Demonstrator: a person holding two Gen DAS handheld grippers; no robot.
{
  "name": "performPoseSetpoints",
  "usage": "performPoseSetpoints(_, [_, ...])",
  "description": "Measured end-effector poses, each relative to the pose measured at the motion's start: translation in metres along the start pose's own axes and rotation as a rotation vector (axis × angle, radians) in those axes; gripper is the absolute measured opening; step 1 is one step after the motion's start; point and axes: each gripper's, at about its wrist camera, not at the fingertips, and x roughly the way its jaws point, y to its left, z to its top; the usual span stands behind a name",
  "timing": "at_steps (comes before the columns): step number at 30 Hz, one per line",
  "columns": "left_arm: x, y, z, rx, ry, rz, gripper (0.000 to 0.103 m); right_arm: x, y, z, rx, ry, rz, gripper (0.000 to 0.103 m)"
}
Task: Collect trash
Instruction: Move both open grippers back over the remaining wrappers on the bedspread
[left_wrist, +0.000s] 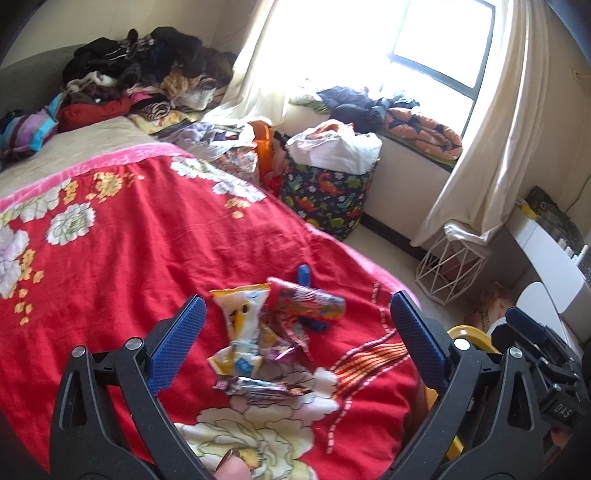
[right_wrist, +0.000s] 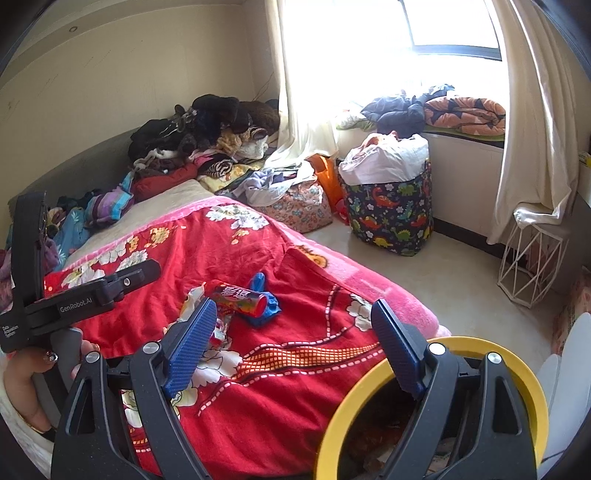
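Note:
Several pieces of trash lie in a heap on the red flowered blanket (left_wrist: 129, 266): a yellow-white snack wrapper (left_wrist: 240, 321), a red candy wrapper (left_wrist: 308, 301), a crumpled blue piece (left_wrist: 306, 275) and a silver foil wrapper (left_wrist: 258, 387). My left gripper (left_wrist: 298, 299) hovers open just short of the heap, its blue pads either side of it and not touching. My right gripper (right_wrist: 294, 304) is open and holds nothing, to the right of the red candy wrapper (right_wrist: 240, 297) and blue piece (right_wrist: 264, 302). A yellow-rimmed bin (right_wrist: 517, 373) stands beside the bed under its right finger.
Clothes (left_wrist: 147, 70) are piled at the bed's far end. On the floor stand a dinosaur-print hamper (right_wrist: 391, 210), a flowered bag (right_wrist: 299, 206) and a white wire basket (right_wrist: 528, 266). Curtains (right_wrist: 535, 122) hang at the window. A hand (right_wrist: 26, 384) holds the left gripper's handle.

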Motion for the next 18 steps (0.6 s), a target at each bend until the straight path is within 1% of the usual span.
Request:
performPoseSetpoints(5, [0.011,0.024,-0.004,-0.036,0.05,0.041,0.092,0.026,0.014,0.004,-0.056,0.036,0.021,0.083])
performPoseSetpoints(9, [0.02,0.038,-0.009,-0.06,0.083,0.05,0.092,0.046,0.022,0.007,-0.108,0.063,0.033,0.083])
performPoseSetpoints(12, [0.025,0.043,-0.012,-0.066,0.103,0.05,0.086,0.06,0.027,0.009,-0.133,0.085,0.043,0.083])
performPoseSetpoints(14, [0.029,0.046,-0.015,-0.068,0.119,0.047,0.079,0.07,0.03,0.011,-0.151,0.1,0.047,0.083])
performPoseSetpoints(15, [0.031,0.047,-0.015,-0.073,0.125,0.044,0.078,0.076,0.03,0.012,-0.159,0.108,0.05,0.083])
performPoseSetpoints(17, [0.036,0.05,-0.017,-0.083,0.142,0.035,0.072,0.086,0.032,0.013,-0.172,0.124,0.059,0.083])
performPoseSetpoints(18, [0.038,0.051,-0.018,-0.086,0.15,0.033,0.07,0.091,0.033,0.014,-0.183,0.132,0.061,0.083])
